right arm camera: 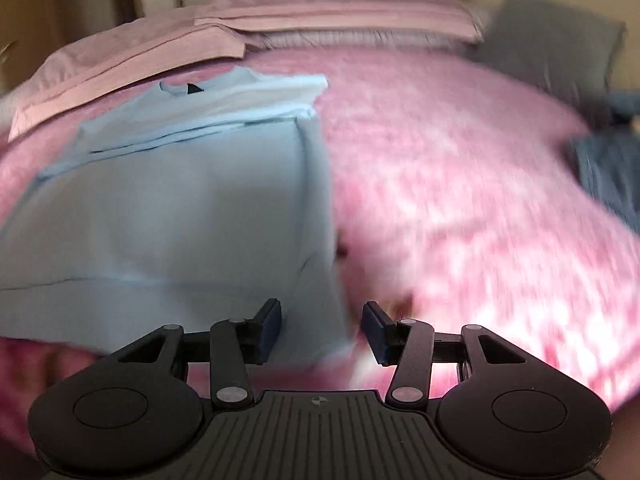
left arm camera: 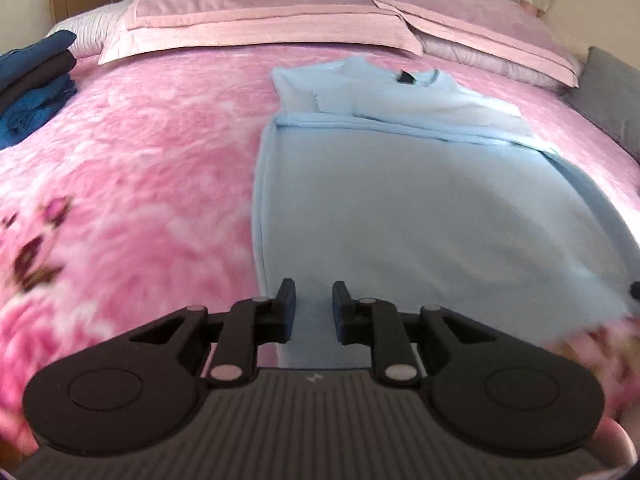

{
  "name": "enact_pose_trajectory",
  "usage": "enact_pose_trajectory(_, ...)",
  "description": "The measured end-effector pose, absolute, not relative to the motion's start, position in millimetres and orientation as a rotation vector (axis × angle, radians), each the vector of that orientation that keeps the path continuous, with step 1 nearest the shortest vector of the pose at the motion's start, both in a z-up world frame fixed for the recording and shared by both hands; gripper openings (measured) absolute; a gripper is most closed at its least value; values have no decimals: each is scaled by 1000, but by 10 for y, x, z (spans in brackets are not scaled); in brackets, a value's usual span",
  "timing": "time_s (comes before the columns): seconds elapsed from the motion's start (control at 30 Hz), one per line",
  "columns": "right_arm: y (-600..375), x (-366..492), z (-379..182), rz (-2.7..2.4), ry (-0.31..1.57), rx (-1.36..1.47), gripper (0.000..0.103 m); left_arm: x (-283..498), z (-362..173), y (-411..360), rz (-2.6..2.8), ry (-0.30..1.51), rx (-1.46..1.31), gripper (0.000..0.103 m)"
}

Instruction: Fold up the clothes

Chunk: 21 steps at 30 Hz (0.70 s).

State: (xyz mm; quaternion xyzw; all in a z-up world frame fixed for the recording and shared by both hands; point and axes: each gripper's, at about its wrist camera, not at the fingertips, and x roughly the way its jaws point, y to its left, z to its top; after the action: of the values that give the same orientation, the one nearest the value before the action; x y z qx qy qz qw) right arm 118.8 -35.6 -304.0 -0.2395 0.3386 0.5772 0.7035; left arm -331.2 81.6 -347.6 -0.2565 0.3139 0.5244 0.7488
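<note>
We have the light blue shirt (left arm camera: 420, 208) lying flat on the pink bed (left arm camera: 132, 168), sides already folded in. Our left gripper (left arm camera: 314, 308) and right gripper (right arm camera: 322, 330) hang spread and empty above its near hem. Next, we judge, pinch both bottom corners and carry them toward the collar.

Light blue T-shirt (left arm camera: 420, 208), dark neck label. Bedspread (left arm camera: 152, 168): mottled pink, dark floral motif lower left. Pillowcases (left arm camera: 256, 12): pale pink. Folded clothes (left arm camera: 32, 80) upper left: navy.

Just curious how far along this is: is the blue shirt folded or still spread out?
Partly folded. The shirt lies flat on the bed, sleeves and sides turned in, a long narrow strip.
</note>
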Motion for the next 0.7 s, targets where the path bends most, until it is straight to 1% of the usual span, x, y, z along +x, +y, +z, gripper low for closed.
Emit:
enact_pose_trajectory(0.1, -539, 946, -2824, 1320, 758, -499, 49, -3330, -3304, 521, 1157, 697, -560, 23)
enact_pose_trajectory(0.17, -661, 784, -2680, 1343, 760, -477, 49, -3364, -3162, 299, 1181, 682, -568, 29)
enact_pose_trajectory(0.2, -718, 698, -2625, 1358, 772, -458, 49, -3383, -3105, 195, 1186, 671, -567, 34)
enact_pose_trajectory(0.23, -785, 609, -2554, 1381, 783, -443, 49, -3401, -3052, 89, 1189, 661, -562, 36)
enact_pose_trajectory(0.3, -918, 443, -2448, 1415, 776, -438, 50, -3408, -2983, -109, 1205, 656, -547, 36)
enact_pose_trajectory(0.37, -1033, 292, -2367, 1426, 744, -460, 54, -3416, -2927, -276, 1217, 657, -532, 36)
enact_pose_trajectory(0.43, -1141, 190, -2320, 1422, 725, -467, 55, -3423, -2869, -440, 1220, 650, -514, 39)
enact_pose_trajectory(0.7, -1590, -77, -2186, 1457, 655, -450, 58, -3373, -2619, -906, 1215, 604, -413, 43)
